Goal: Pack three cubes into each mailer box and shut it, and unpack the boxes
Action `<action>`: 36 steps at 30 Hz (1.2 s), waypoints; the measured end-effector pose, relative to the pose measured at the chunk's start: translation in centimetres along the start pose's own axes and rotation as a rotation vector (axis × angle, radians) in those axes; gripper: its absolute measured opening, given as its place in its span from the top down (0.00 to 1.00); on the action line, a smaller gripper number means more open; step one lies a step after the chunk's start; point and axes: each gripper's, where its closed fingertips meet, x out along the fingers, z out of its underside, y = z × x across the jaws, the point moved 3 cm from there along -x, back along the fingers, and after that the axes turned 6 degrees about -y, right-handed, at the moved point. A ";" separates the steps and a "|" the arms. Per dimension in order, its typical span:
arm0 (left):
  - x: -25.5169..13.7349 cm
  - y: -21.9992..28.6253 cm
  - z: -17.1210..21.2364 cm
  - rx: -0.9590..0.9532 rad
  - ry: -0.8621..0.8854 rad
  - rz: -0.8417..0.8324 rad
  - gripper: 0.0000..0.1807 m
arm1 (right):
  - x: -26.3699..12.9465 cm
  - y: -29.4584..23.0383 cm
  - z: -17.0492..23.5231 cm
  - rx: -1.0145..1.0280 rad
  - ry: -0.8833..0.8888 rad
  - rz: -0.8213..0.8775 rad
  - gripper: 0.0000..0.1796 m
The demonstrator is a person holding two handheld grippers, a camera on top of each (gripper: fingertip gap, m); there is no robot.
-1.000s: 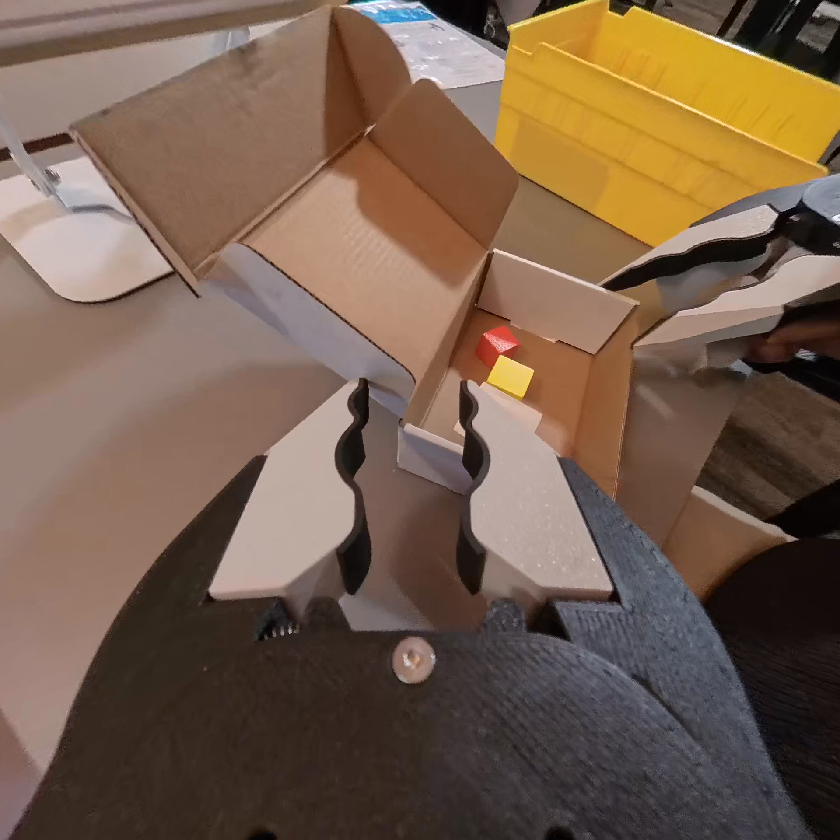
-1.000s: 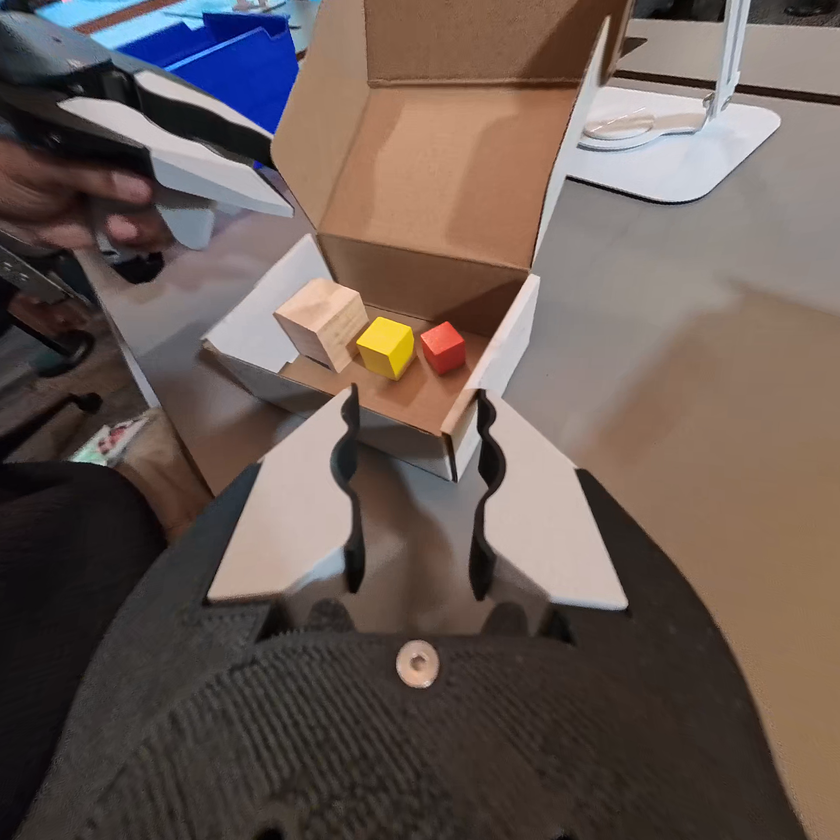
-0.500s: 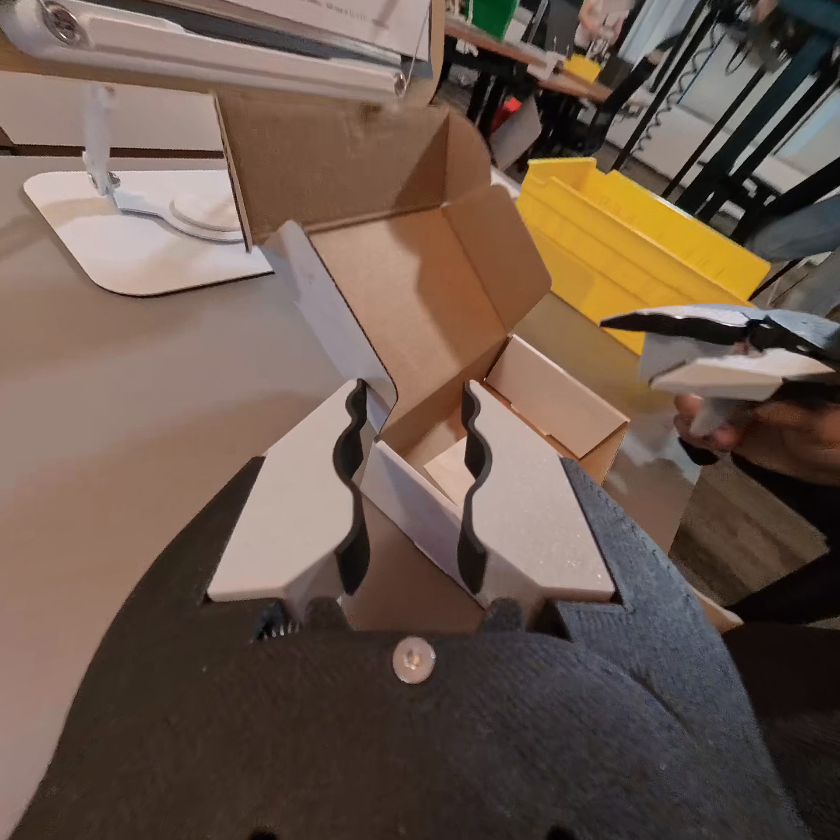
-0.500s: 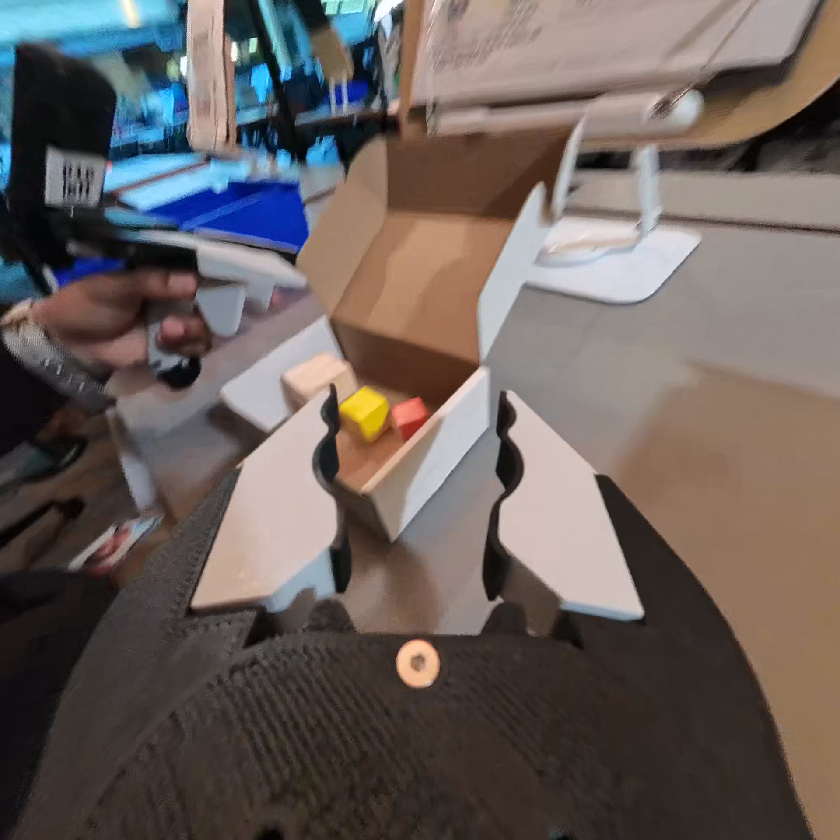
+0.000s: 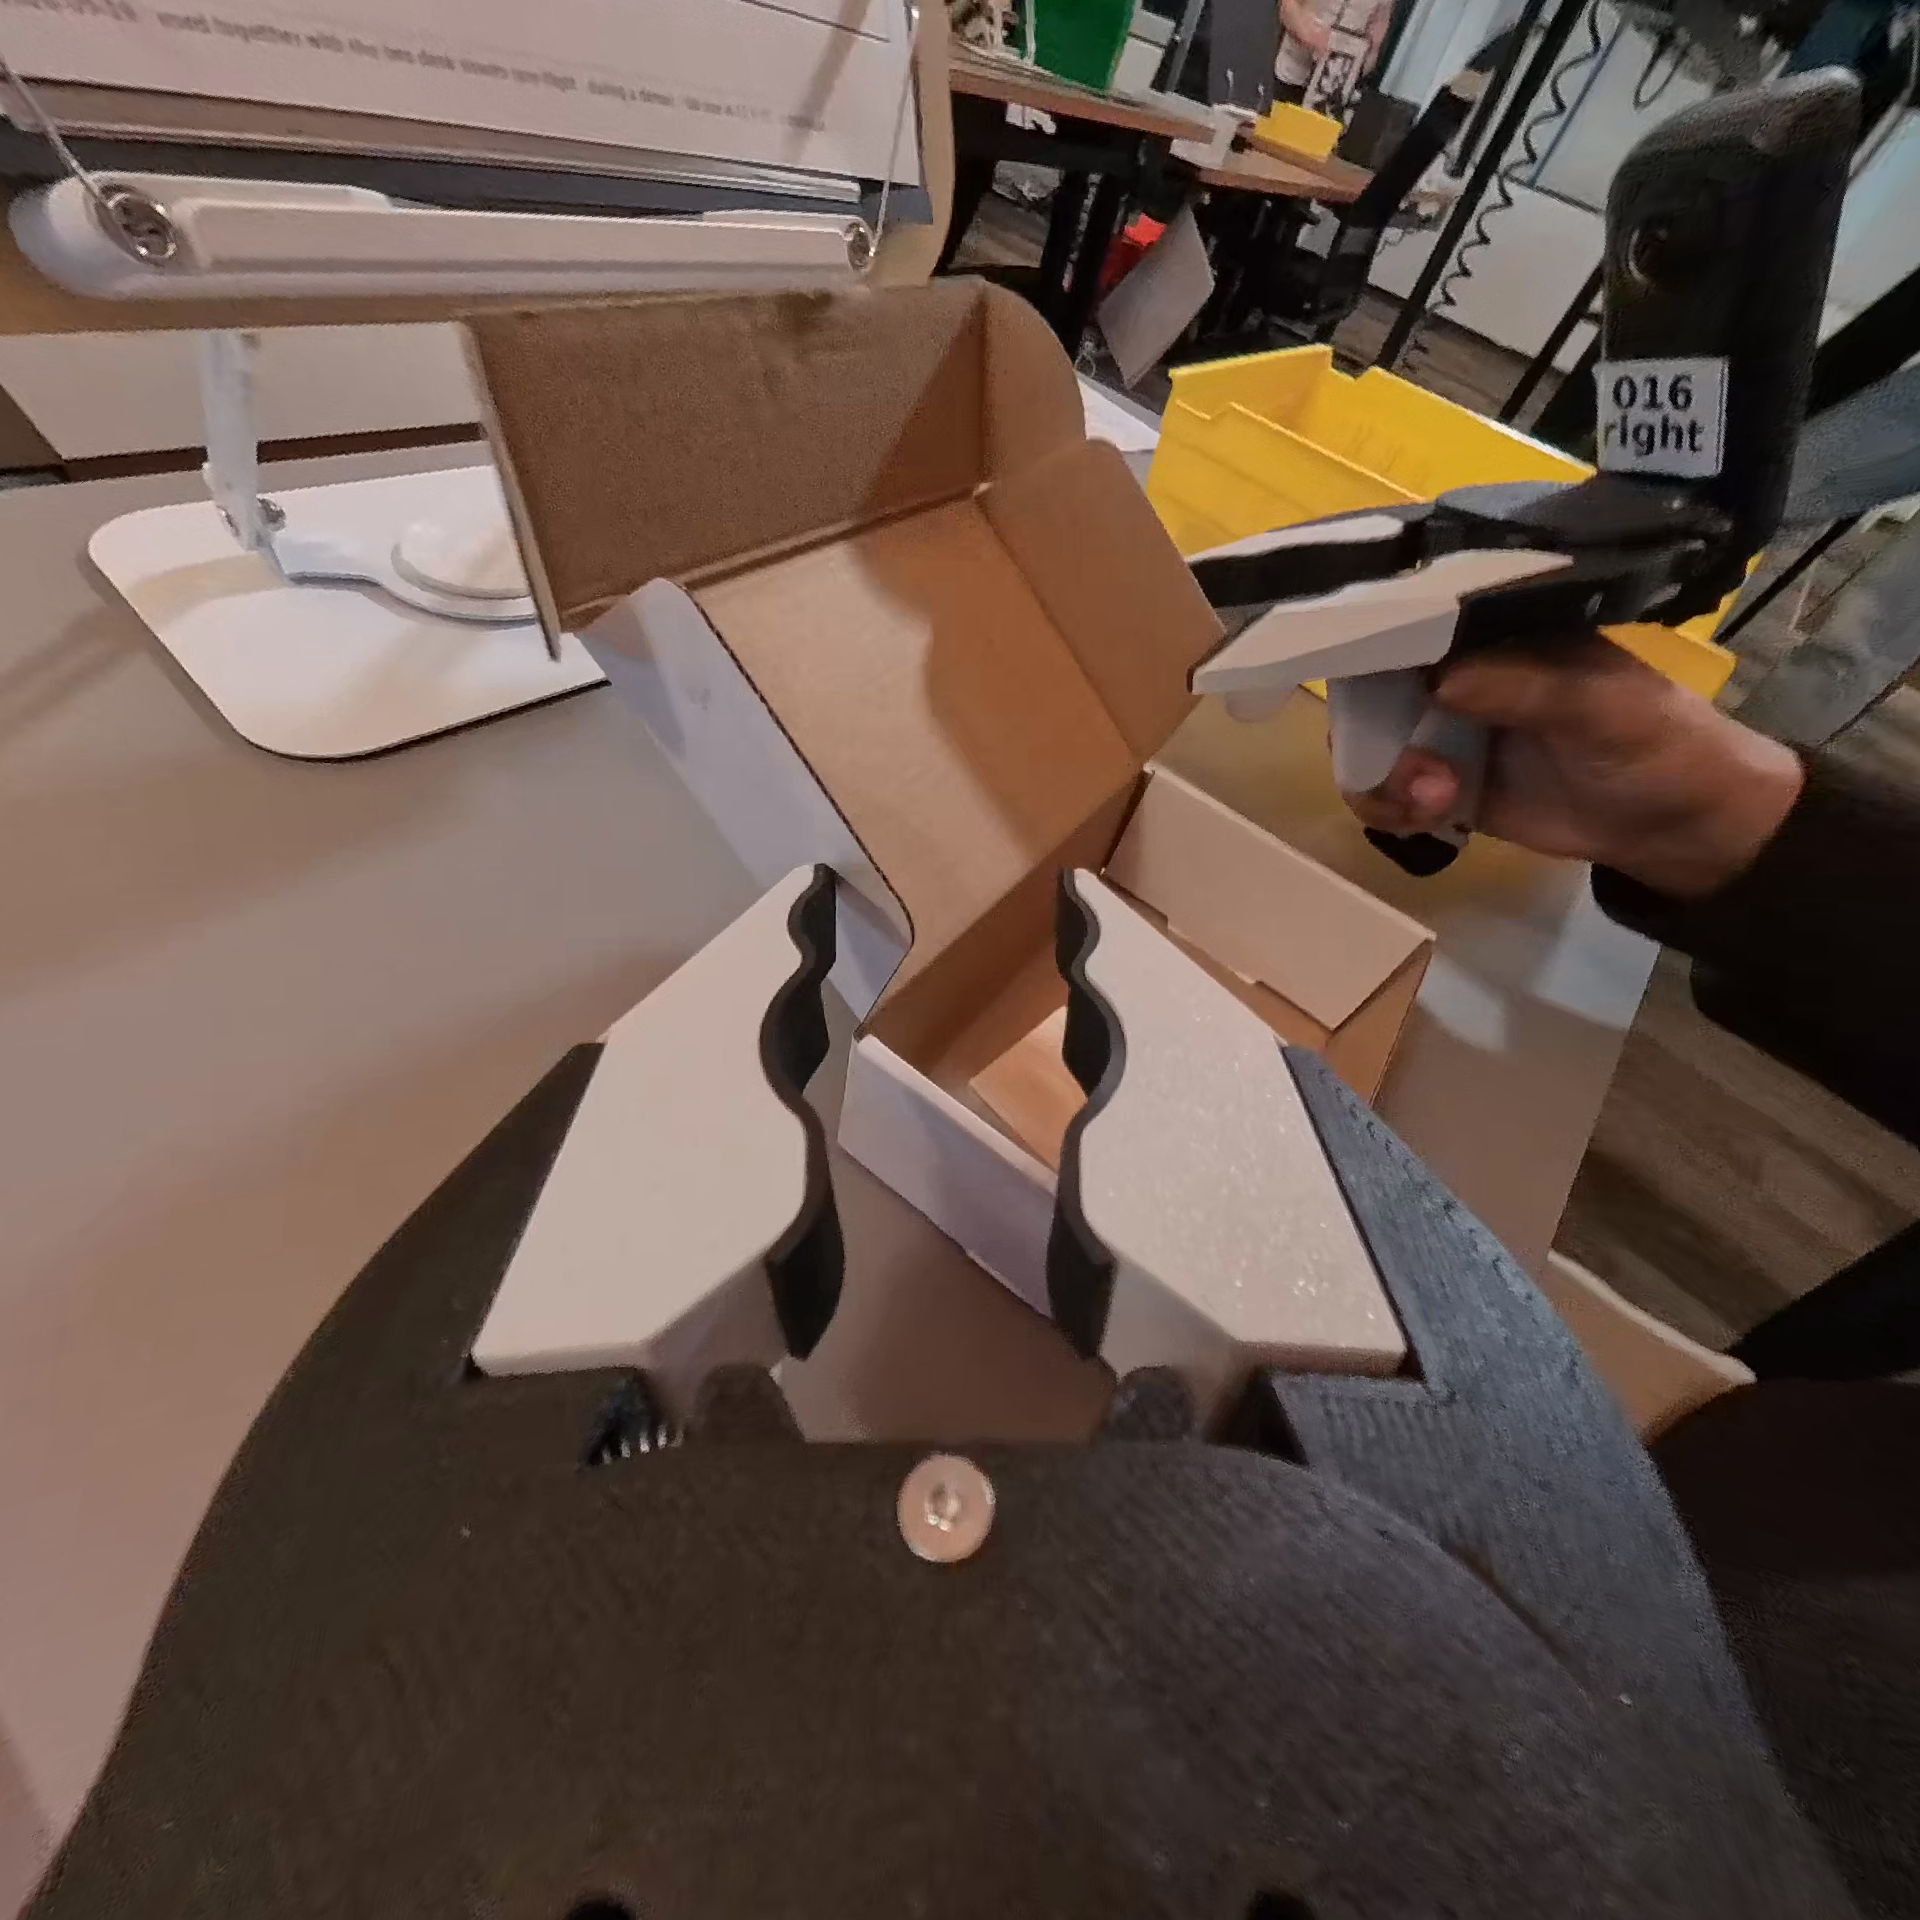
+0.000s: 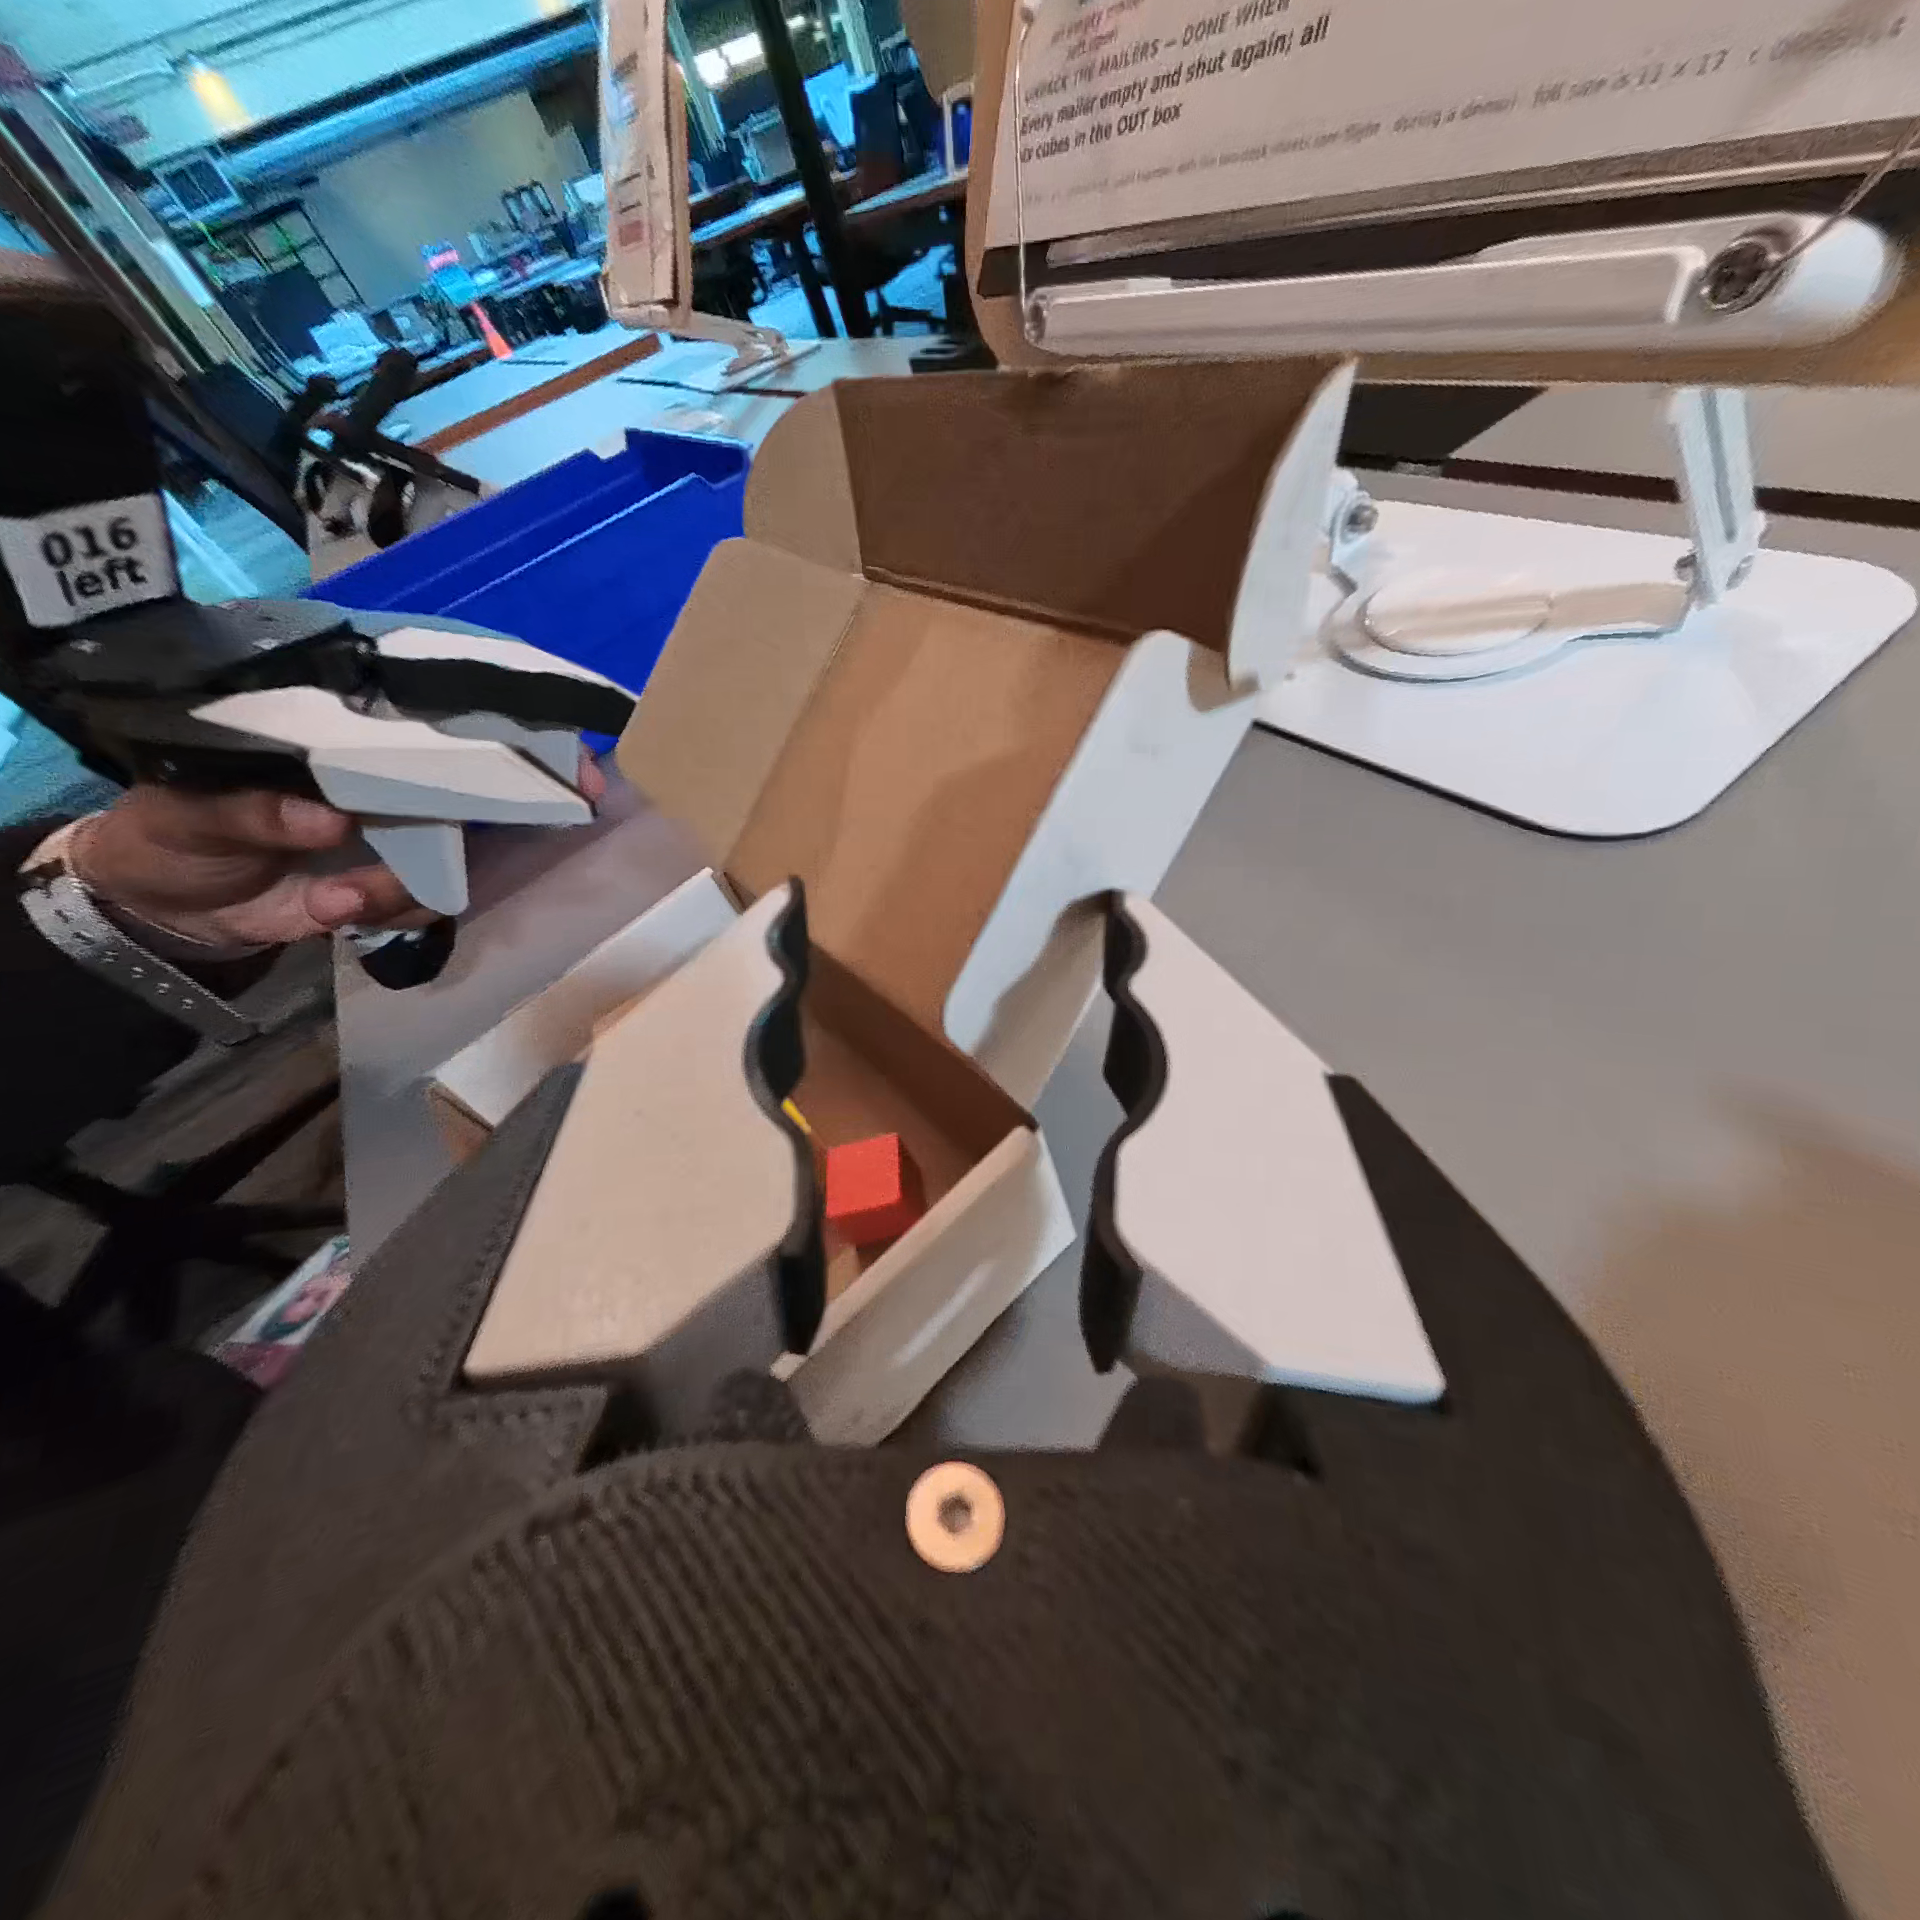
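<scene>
Left wrist view: left gripper (image 5: 940,1049) spread wide, nothing clamped. Near corner of the mailer box (image 5: 935,1153) sits in the gap btwn its fingers; whether the wall touches either finger, can't tell. Lid up and tipped back, side flaps splayed. A sliver of the wooden cube (image 5: 1023,1091) shows inside, just left of the right finger. Right gripper (image 5: 1205,623) hovers above the box's far side flap, tips close together, nothing seen btwn them; shut or a crack apart, can't tell. Yellow bin (image 5: 1320,447) behind it. White stand base (image 5: 312,634) near the lid's left edge. Bare table (image 5: 312,935) to the left, lots of room; table edge close on the right of the box.

Right wrist view: right gripper (image 6: 951,1081) wide apart, empty, straddling the box's near corner. Red cube (image 6: 868,1184) inside by that corner; thin yellow edge of the yellow cube (image 6: 798,1117) peeks past the left finger. Left gripper (image 6: 592,753) off to the left, apart from the box, blue bin (image 6: 561,561) behind. Open table to the right.
</scene>
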 end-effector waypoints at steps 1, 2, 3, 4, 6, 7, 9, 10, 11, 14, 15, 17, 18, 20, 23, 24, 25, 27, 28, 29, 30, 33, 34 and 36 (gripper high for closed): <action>-0.1 0.1 0.2 0.022 -0.003 -0.004 0.77 | -0.3 0.0 0.0 0.009 0.013 -0.005 0.72; -0.2 0.4 0.3 0.040 -0.007 -0.002 0.78 | -0.6 0.0 0.0 0.014 0.027 -0.005 0.76; -0.3 0.7 0.5 0.050 -0.014 0.003 0.78 | -0.9 0.0 0.1 0.018 0.036 -0.005 0.80; -0.4 1.0 0.8 0.054 -0.022 0.008 0.78 | -1.4 -0.2 0.3 0.019 0.038 -0.016 0.83; -0.8 1.8 1.2 0.077 -0.041 0.013 0.77 | -2.4 -0.9 1.0 0.023 0.033 -0.061 0.86; -1.0 2.2 1.6 0.100 -0.058 0.011 0.77 | -2.8 -1.3 1.3 0.027 0.029 -0.082 0.87; -1.3 3.0 2.5 0.172 -0.093 0.004 0.76 | -3.4 -1.9 1.8 0.029 0.013 -0.113 0.86; -1.5 3.4 3.1 0.221 -0.114 -0.004 0.75 | -3.6 -2.2 1.9 0.025 0.004 -0.119 0.85; -1.6 3.8 3.7 0.273 -0.136 -0.017 0.74 | -3.7 -2.5 2.1 0.019 -0.006 -0.119 0.83; -1.9 4.7 5.6 0.383 -0.203 -0.044 0.70 | -3.6 -3.5 2.9 -0.013 -0.043 -0.107 0.77; -2.0 4.9 5.9 0.391 -0.207 -0.045 0.70 | -3.6 -3.8 3.1 -0.024 -0.049 -0.098 0.75; -2.4 5.4 6.1 0.369 -0.188 -0.024 0.70 | -3.7 -4.4 3.9 -0.032 -0.082 -0.091 0.72; -2.6 5.7 6.0 0.346 -0.178 -0.005 0.69 | -3.7 -4.6 4.4 -0.034 -0.100 -0.089 0.71; -2.9 5.8 5.8 0.309 -0.154 0.018 0.68 | -3.9 -4.8 5.3 -0.034 -0.129 -0.082 0.70; -3.6 5.6 5.4 0.288 -0.139 0.009 0.69 | -4.6 -4.9 5.7 -0.023 -0.123 -0.054 0.69; -3.9 5.5 5.3 0.278 -0.132 0.011 0.68 | -4.9 -4.9 5.5 -0.022 -0.104 -0.042 0.68; -4.1 5.3 5.0 0.267 -0.113 0.008 0.68 | -5.2 -4.8 5.1 -0.026 -0.078 -0.031 0.68; -4.5 4.6 4.4 0.232 -0.070 -0.015 0.68 | -5.8 -4.5 4.2 -0.035 -0.013 -0.003 0.67; -4.5 4.2 4.1 0.204 -0.050 -0.028 0.67 | -5.9 -4.3 3.7 -0.035 0.022 0.007 0.66; -4.5 4.0 3.7 0.174 -0.028 -0.031 0.66 | -5.9 -4.1 3.4 -0.027 0.055 0.010 0.65; -4.4 3.9 3.4 0.147 -0.008 -0.026 0.64 | -5.9 -4.0 3.1 -0.011 0.081 0.007 0.65; -3.6 4.5 3.2 0.128 -0.001 -0.011 0.62 | -5.4 -4.3 2.8 0.033 0.106 -0.017 0.65; -3.4 4.8 3.3 0.142 -0.002 -0.015 0.63 | -5.2 -4.5 2.9 0.028 0.101 -0.022 0.65; -2.9 5.7 3.4 0.163 -0.002 0.000 0.63 | -4.9 -5.2 3.1 -0.004 0.079 -0.030 0.66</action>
